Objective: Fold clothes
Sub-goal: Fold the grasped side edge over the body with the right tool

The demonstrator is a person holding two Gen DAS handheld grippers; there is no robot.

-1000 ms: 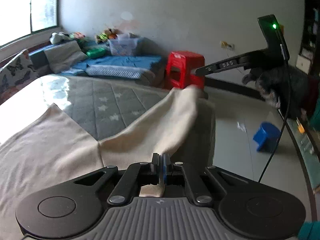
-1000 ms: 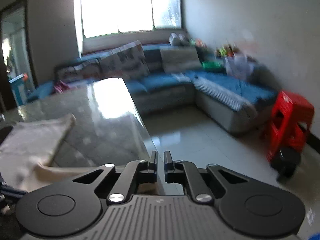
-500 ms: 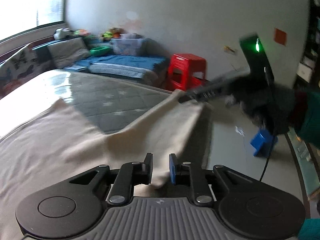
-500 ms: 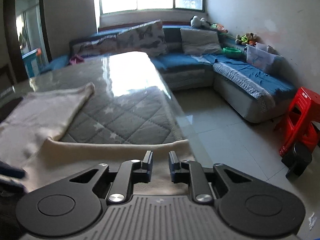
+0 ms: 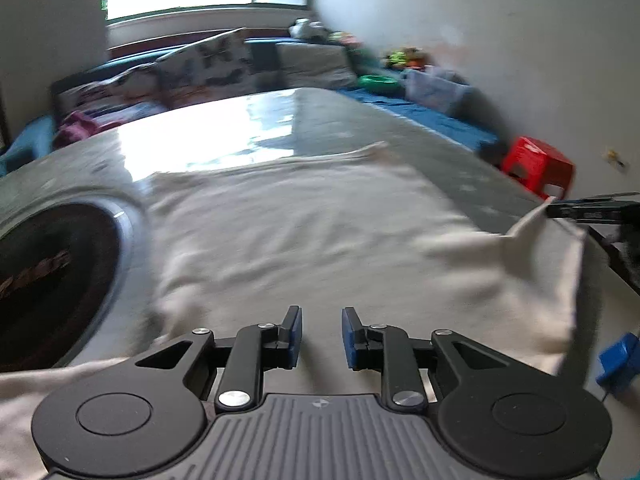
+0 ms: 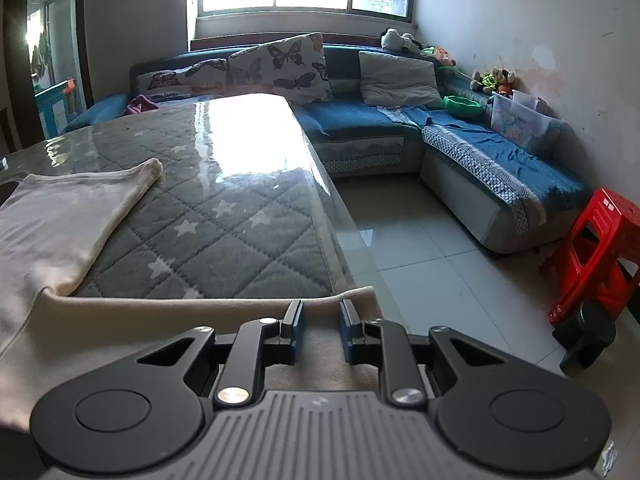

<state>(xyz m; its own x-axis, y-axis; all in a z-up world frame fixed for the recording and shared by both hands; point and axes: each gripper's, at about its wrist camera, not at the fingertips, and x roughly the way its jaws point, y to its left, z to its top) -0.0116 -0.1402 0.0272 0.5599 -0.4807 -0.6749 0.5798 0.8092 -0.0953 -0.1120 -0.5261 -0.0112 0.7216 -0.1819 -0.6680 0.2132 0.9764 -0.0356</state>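
We find a cream garment [image 5: 304,216] spread across a counter [image 6: 224,216] covered by a grey quilted cloth with white stars under a glossy clear sheet. The garment lies at the near end of the counter, with one corner reaching toward the middle and a near edge hanging over the counter's side, as the right wrist view shows.

The left claw [image 5: 321,336] hovers over the garment with a narrow gap between its blue pads; its jaws are opening, and we see no cloth gripped between them, only fabric lying below. The left wrist view is blurred.

The right claw [image 6: 321,330] sits at the garment's near edge by the counter's corner, likewise parted by a narrow gap, with the pads pressing on nothing; cloth lies beneath and behind them. In the left wrist view this claw appears at the right edge, just beside a raised peak of the garment; we cannot tell whether it touches it.

A dark round object [image 5: 48,280] with a pale rim lies on the counter at the garment's left side. Beyond the counter stand a blue corner sofa [image 6: 480,148] with butterfly cushions [image 6: 280,64] and a red plastic stool [image 6: 596,256] on the tiled floor [image 6: 420,248].
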